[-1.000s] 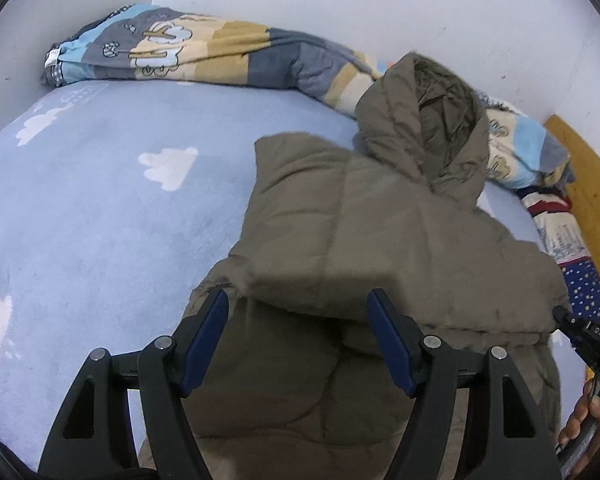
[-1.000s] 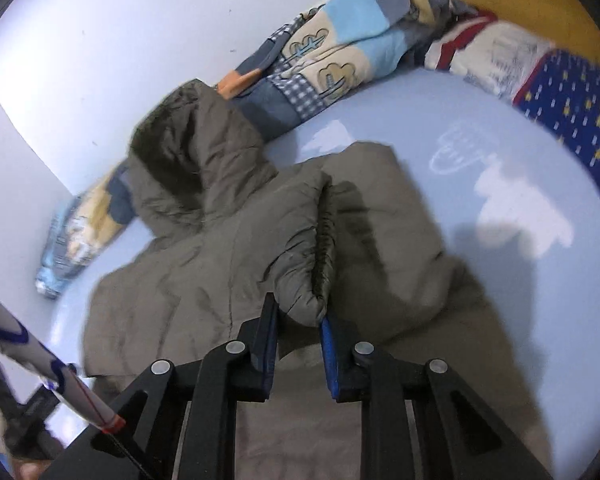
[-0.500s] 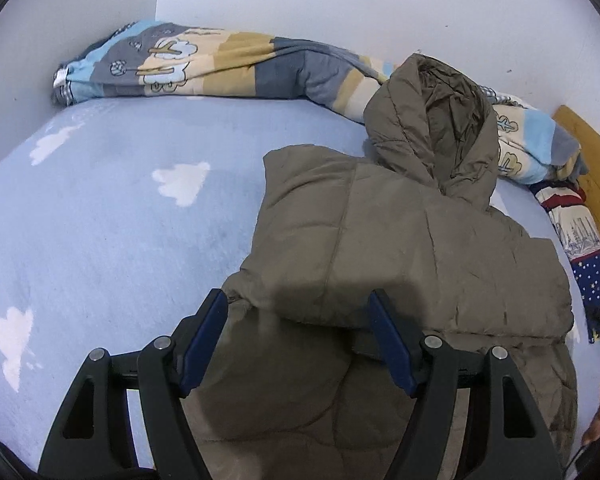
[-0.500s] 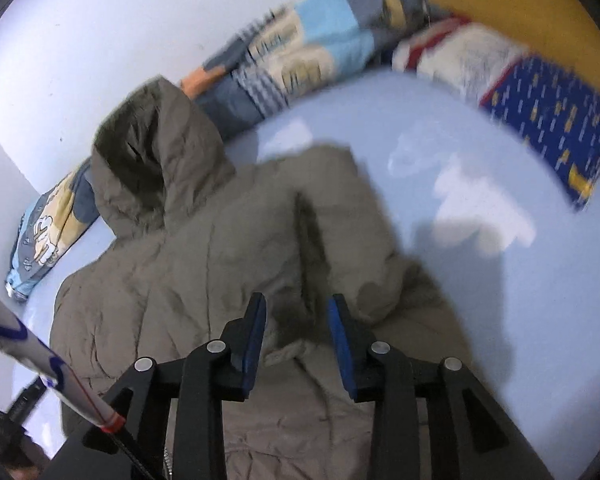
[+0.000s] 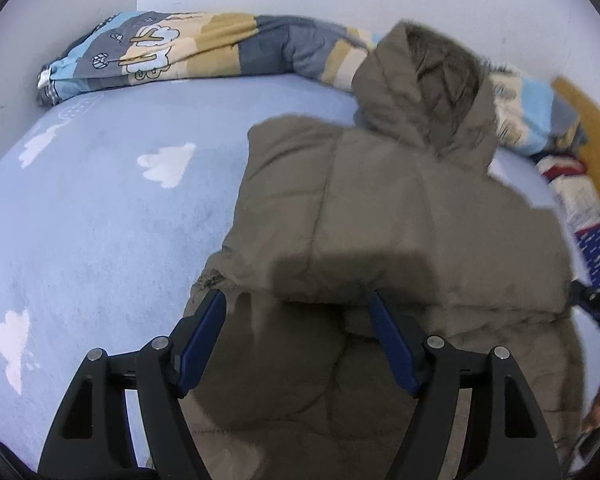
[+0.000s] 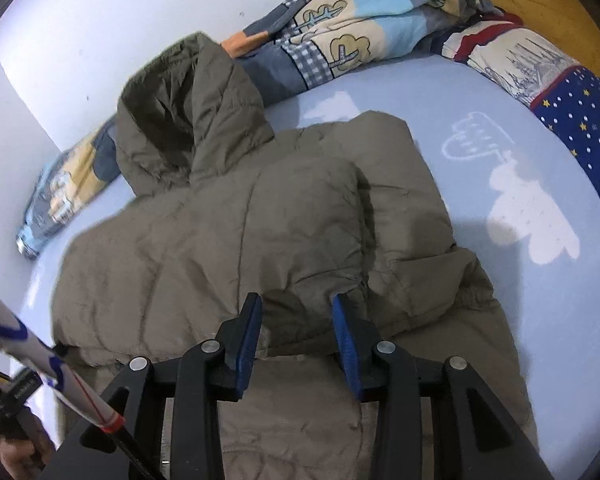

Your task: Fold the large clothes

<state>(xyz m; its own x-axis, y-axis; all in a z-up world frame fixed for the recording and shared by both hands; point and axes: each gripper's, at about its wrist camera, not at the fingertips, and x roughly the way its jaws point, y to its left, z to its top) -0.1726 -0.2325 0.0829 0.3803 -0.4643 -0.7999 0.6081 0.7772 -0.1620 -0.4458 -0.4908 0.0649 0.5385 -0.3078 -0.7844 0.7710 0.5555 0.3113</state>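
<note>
An olive padded jacket lies flat on the bed with its hood propped against the rolled blanket. My left gripper hovers open over the jacket's lower left part, with only flat fabric beneath it. In the right wrist view the jacket has one sleeve folded across its front. My right gripper sits at that sleeve's cuff and its jaws are opening. The cuff edge lies between the fingertips and the pads do not press on it.
The light blue bed sheet has white cloud prints. A rolled patterned blanket runs along the white wall. A starry blue pillow and a wooden headboard are at the right. A striped sleeve shows at the lower left.
My right gripper has let go of the sleeve cuff, which dropped from raised to flat across the jacket. Its jaws have spread apart. The left gripper has stayed nearly still.
</note>
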